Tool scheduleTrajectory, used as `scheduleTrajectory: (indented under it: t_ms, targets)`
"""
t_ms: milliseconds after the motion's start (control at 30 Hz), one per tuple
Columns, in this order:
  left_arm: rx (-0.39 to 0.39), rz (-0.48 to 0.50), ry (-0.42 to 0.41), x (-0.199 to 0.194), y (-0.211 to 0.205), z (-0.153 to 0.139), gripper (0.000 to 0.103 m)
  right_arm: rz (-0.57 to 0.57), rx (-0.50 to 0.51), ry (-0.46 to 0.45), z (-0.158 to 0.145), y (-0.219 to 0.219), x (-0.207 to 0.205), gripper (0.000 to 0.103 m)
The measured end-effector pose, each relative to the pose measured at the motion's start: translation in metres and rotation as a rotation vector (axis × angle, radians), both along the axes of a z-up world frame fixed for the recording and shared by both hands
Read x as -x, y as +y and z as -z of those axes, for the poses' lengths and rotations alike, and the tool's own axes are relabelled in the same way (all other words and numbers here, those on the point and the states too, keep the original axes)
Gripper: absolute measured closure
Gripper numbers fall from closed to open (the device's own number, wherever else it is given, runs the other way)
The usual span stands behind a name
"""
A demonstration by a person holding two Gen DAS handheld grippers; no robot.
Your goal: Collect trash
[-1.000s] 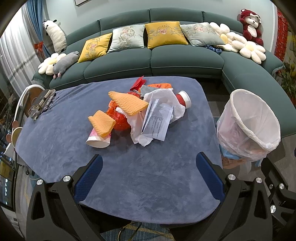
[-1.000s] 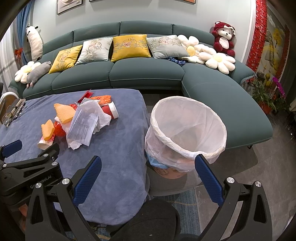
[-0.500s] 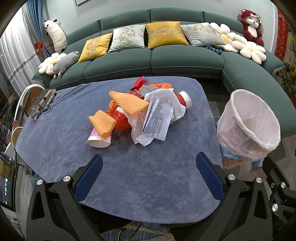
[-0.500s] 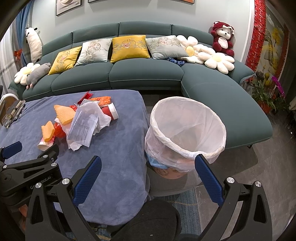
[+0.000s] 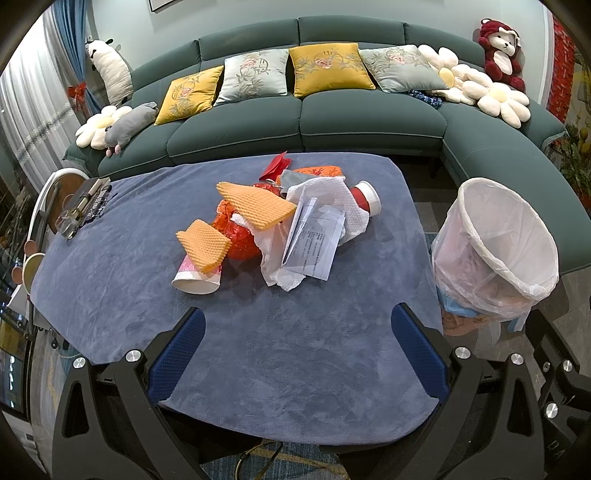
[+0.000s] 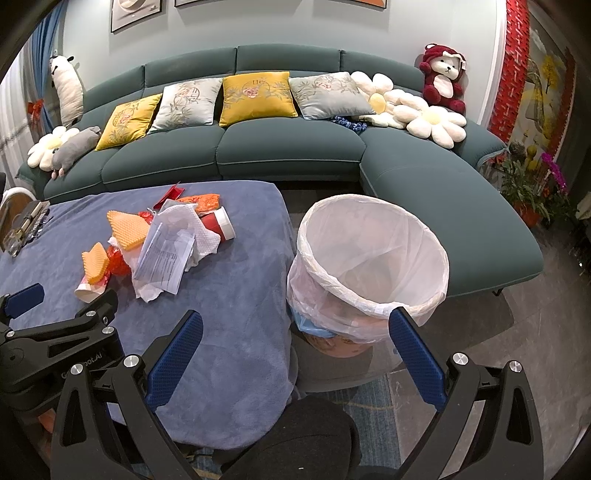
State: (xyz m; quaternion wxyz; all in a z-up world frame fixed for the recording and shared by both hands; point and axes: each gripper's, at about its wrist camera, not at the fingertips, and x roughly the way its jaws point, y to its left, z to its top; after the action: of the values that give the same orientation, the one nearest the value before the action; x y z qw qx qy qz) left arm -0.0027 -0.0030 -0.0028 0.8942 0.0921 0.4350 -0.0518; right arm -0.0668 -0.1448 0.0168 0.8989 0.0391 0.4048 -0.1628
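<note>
Trash collection not started
Both grippers, left gripper (image 5: 297,347) and right gripper (image 6: 295,350), are hovering wide open, empty; trash pile (image 5: 273,225) is lying untouched; bin (image 6: 369,266) is sitting empty.

Home living room, curved green sofa (image 6: 280,155), embroidered cushions (image 6: 256,98), plush toys (image 6: 443,79), probably framed wall pictures (image 6: 136,13)

Left gripper (image 5: 297,343) hung level with its jaws spread wide, nothing between the blue pads (image 5: 177,356). Right gripper (image 6: 295,350) sat in the same pose, jaws wide apart, blue pads (image 6: 417,360) bare and gripping nothing. In the right wrist view the left gripper's black frame showed at the lower left, just beside the right one, one blue fingertip (image 6: 24,297) poking forward. Both pointed ahead, side by side.
</note>
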Motion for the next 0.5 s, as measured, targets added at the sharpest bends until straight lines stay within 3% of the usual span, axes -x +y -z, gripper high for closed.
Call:
scheduleTrajectory:
  t_ms: [500]
  targets:
    - [0.0,0.002,-0.004,0.0003,-0.0015,-0.0028,0.007,0.004,0.001,-0.006,-0.0028,-0.0018,0.0008,0.007]
